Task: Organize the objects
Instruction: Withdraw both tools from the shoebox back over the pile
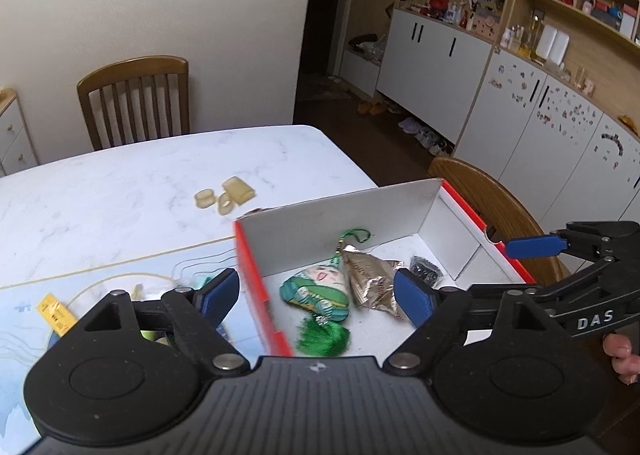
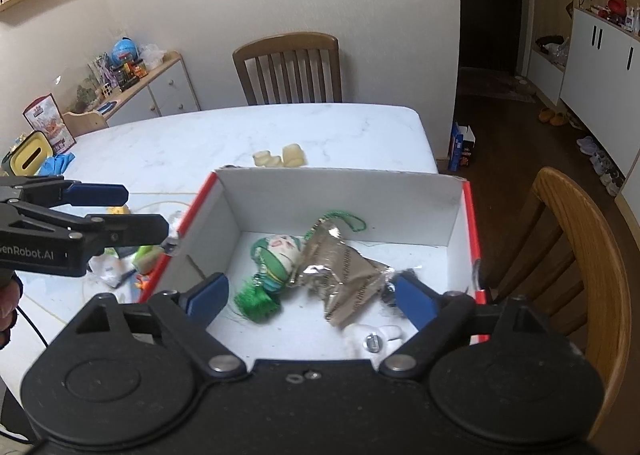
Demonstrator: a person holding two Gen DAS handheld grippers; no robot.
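table: white marble top [image 1: 120, 183], chairs at far side and right edge
box: red outside, white inside [image 2: 340, 199], open top, sits on table's right part
left gripper: [image 1: 316, 295] jaws wide apart, nothing held, straddling box's left wall
right gripper: [image 2: 312, 295] jaws wide apart, empty, over box's near end
foil packet: [image 2: 344, 275] crumpled, lying on box floor mid-right
doll charm: [image 2: 276, 255] green with tassel, on box floor, touching packet's left side
yellow pieces: [image 1: 226, 197] on table just beyond box
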